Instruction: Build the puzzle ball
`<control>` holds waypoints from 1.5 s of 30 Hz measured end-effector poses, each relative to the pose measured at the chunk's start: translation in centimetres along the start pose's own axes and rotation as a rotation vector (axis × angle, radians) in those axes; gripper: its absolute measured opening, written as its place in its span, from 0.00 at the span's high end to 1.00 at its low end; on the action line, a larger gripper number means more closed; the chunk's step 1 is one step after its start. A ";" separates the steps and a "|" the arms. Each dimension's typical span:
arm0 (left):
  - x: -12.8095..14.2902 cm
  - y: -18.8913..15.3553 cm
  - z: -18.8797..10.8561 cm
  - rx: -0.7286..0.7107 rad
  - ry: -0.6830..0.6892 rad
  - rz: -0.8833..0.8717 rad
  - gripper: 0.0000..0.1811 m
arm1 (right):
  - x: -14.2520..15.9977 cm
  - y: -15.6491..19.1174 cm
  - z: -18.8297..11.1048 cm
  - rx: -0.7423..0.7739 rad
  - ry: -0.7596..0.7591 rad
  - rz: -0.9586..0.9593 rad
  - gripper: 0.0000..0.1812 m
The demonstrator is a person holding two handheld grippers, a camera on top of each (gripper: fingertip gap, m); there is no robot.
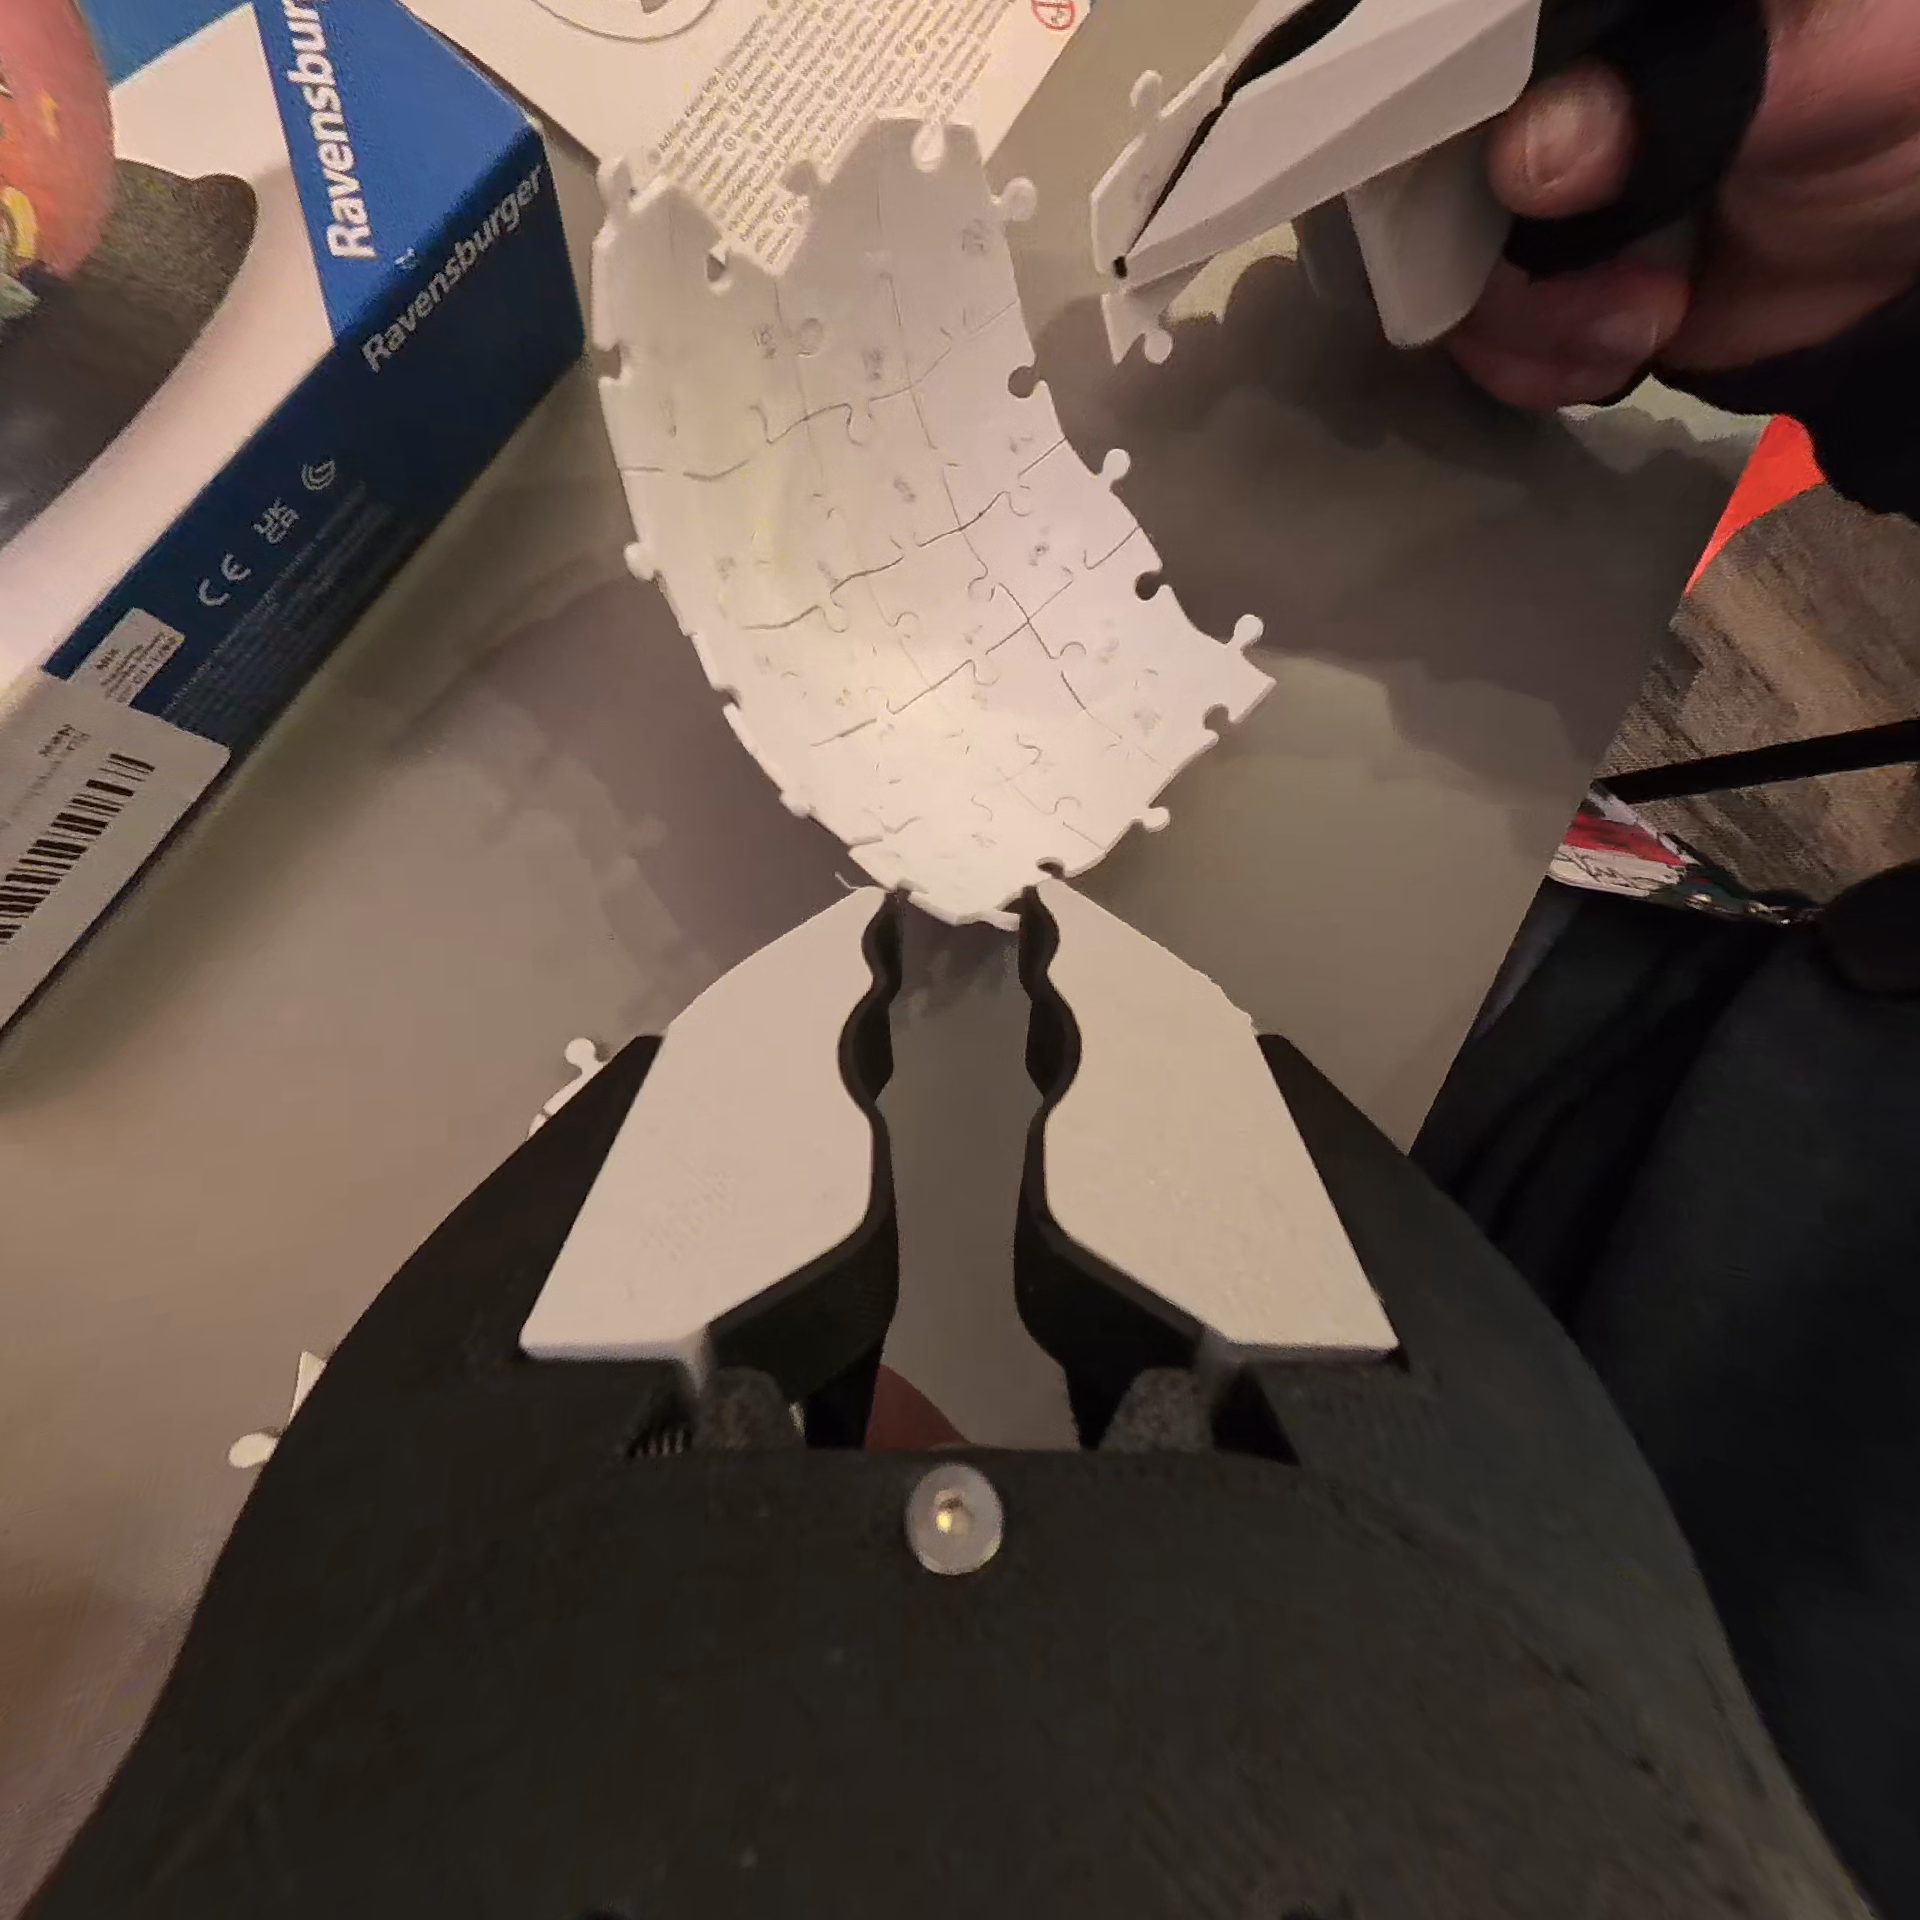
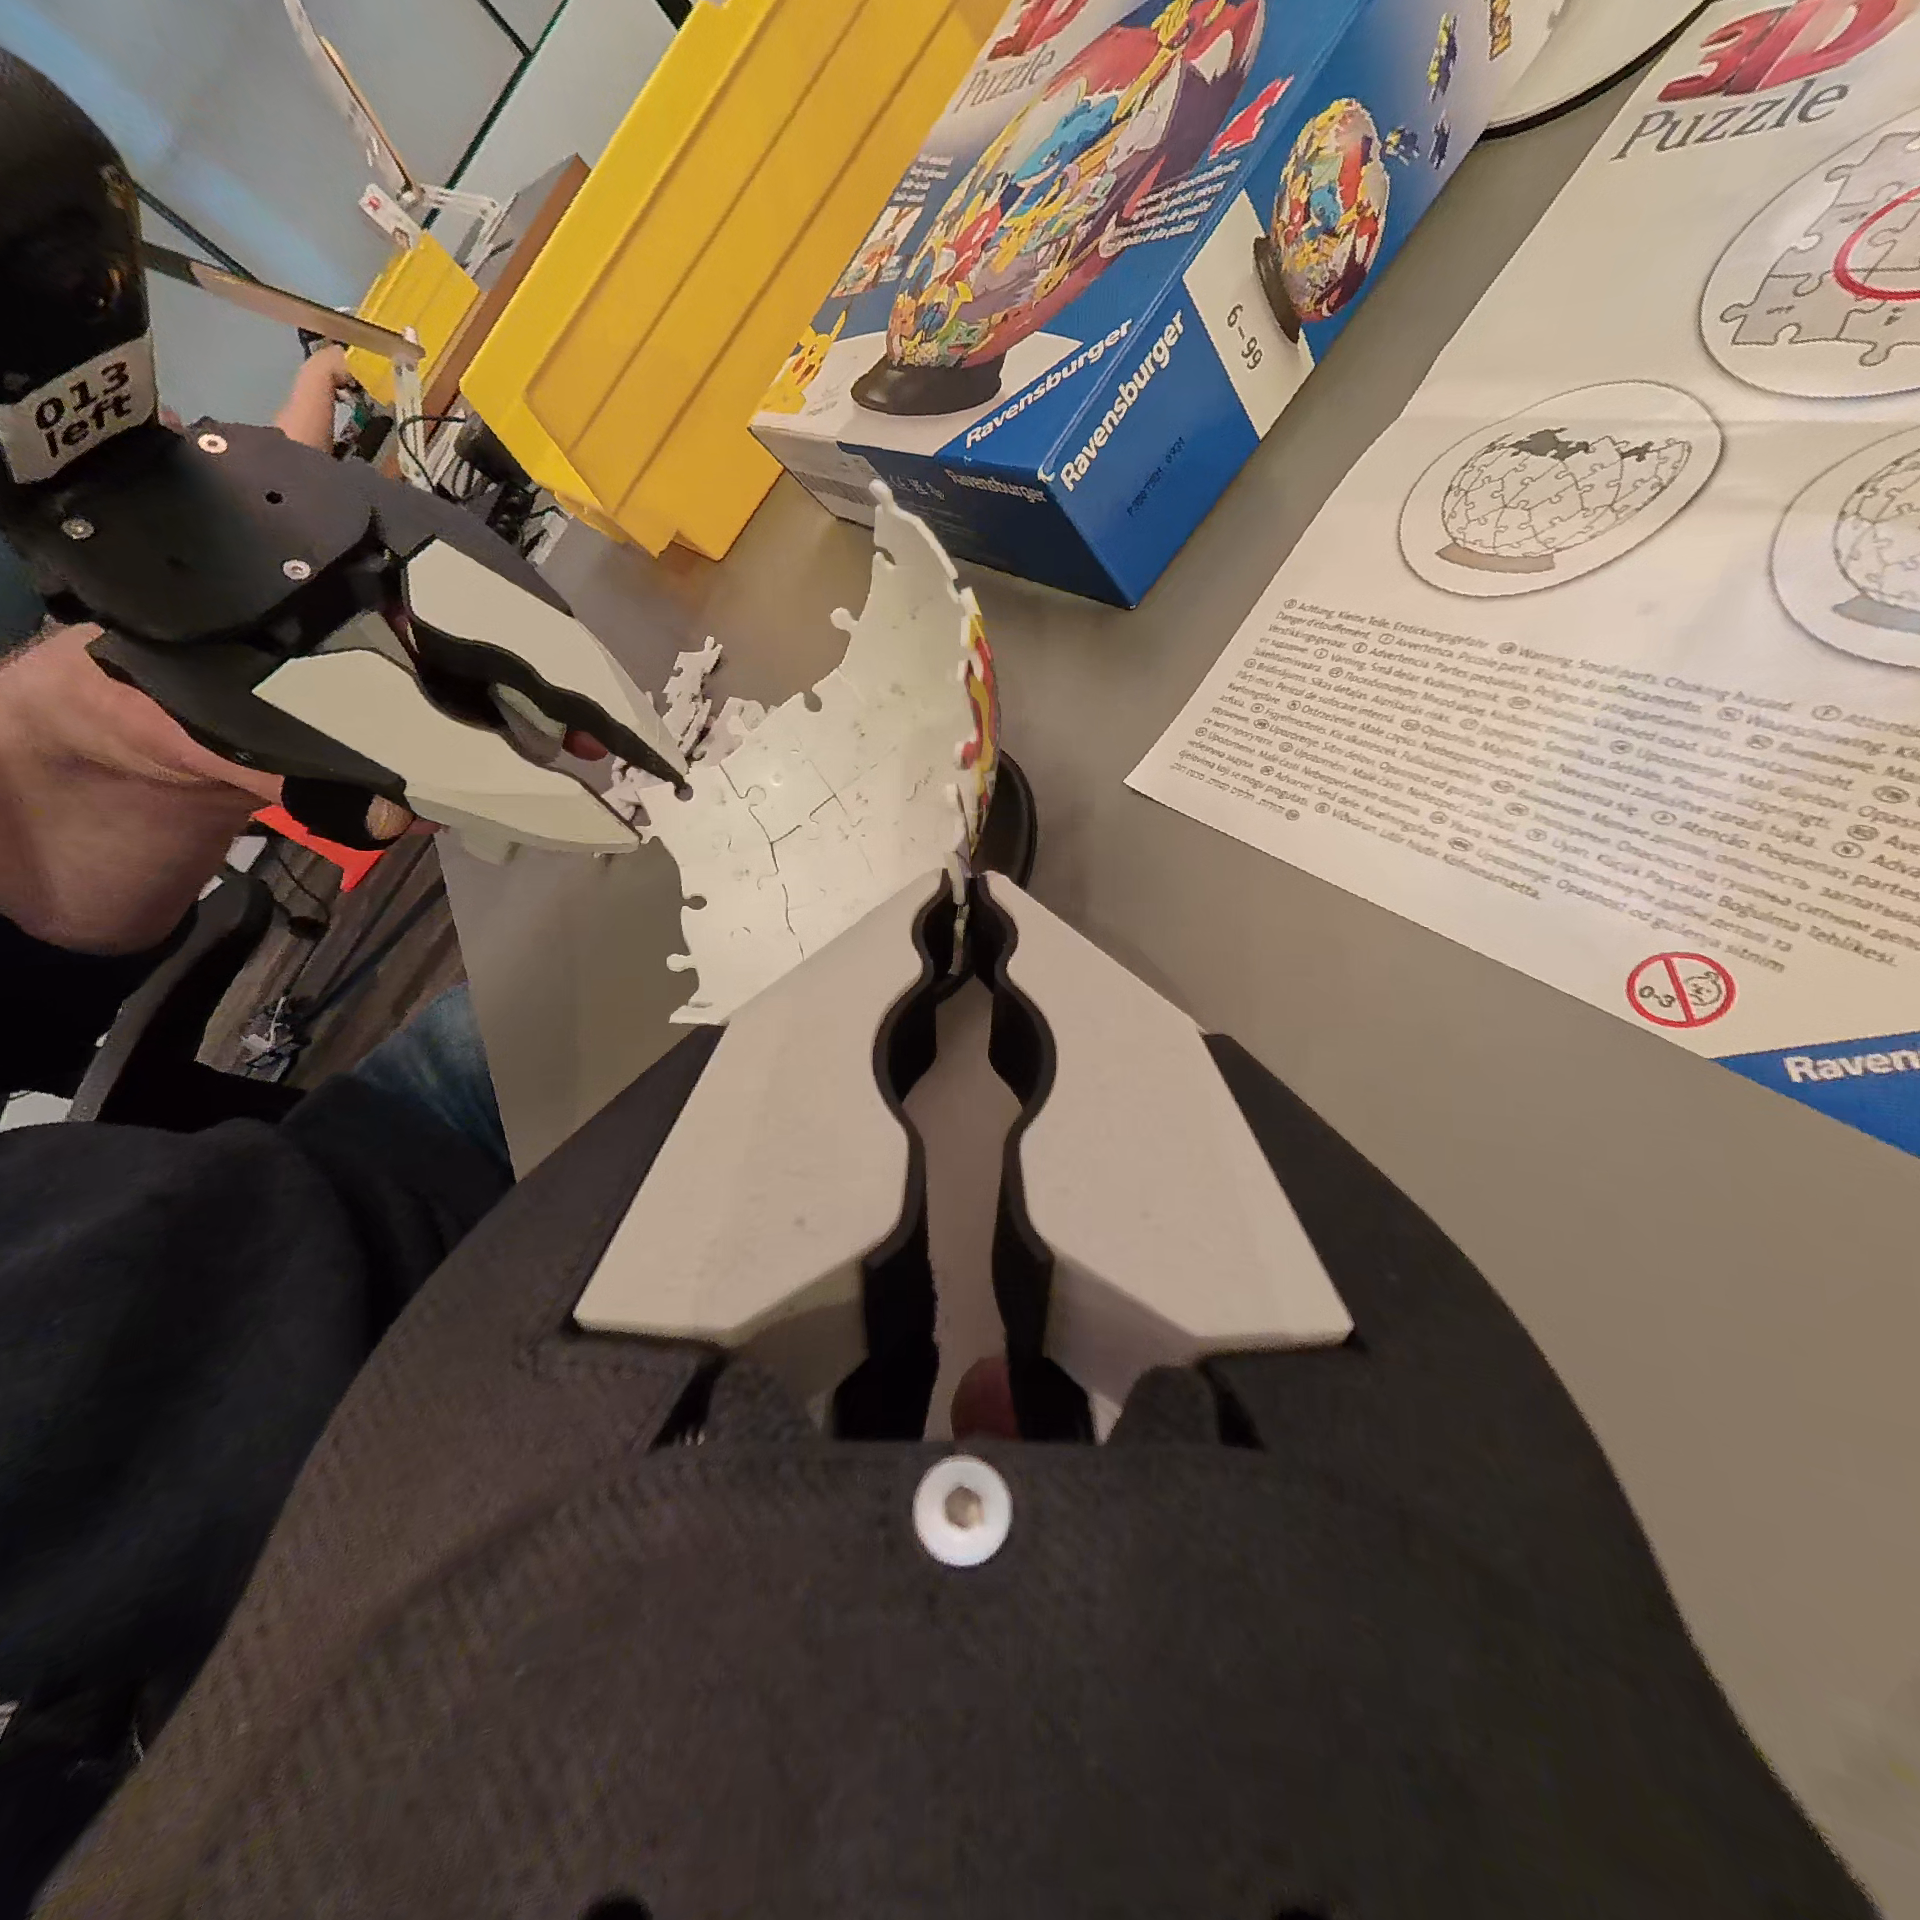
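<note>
We see a grey table [image 2: 1351, 1143] carrying a blue puzzle box [image 2: 1091, 343], yellow bins [image 2: 665, 312] beyond it and an instruction sheet [image 2: 1558, 623] to the right. Above the table sits the curved shell [image 1: 914, 582] of joined puzzle pieces, white inside, with printed colour showing on its outer face in the right wrist view. Our left gripper [image 1: 956, 904] pinches the shell's near edge between its tips, fingers narrowly parted around it. Our right gripper [image 2: 964, 883] is nearly closed on a single loose piece [image 1: 1143, 208], held just beside the shell's far rim. A dark stand [image 2: 1013, 821] lies behind the shell
</note>
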State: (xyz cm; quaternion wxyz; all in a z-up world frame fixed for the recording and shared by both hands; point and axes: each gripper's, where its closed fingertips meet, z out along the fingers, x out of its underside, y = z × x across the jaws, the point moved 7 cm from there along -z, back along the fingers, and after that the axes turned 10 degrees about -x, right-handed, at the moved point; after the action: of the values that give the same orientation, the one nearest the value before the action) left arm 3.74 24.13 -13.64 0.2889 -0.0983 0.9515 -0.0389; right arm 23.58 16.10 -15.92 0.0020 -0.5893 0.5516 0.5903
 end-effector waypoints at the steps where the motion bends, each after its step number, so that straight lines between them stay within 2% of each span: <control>1: 0.1 0.0 -0.1 -0.003 -0.006 0.000 0.87 | 0.0 0.0 -0.1 -0.001 -0.001 0.003 1.00; 8: -0.5 1.4 -1.4 -0.008 -0.094 -0.035 0.85 | 0.3 -0.1 -0.3 -0.033 0.001 0.053 1.00; 15: -2.4 2.0 -2.4 -0.075 -0.186 0.035 0.84 | -0.4 0.1 -0.8 -0.065 -0.022 0.073 1.00; 23: -3.1 3.7 0.8 -0.080 -0.158 0.005 0.82 | -1.0 0.2 -0.4 -0.018 -0.036 0.046 1.00; 27: -2.4 3.1 2.1 -0.069 -0.116 -0.060 0.84 | -1.1 0.3 0.1 0.011 -0.032 0.012 1.00; 37: -0.9 0.0 2.5 -0.060 -0.112 -0.160 0.87 | -1.7 0.4 1.1 0.065 -0.019 -0.066 1.00; 42: -0.6 -1.2 2.0 -0.041 -0.138 -0.170 0.82 | -2.3 0.2 1.0 0.107 0.024 -0.116 1.00; 45: -1.2 0.1 1.1 -0.116 -0.185 -0.137 0.77 | -2.8 0.2 1.2 0.116 0.067 -0.152 1.00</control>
State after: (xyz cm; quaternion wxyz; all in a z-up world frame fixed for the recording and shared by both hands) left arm 5.26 24.50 -13.91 0.3659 -0.1829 0.9125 0.0057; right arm 23.47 18.58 -14.19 0.0624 -0.6476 0.5385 0.5354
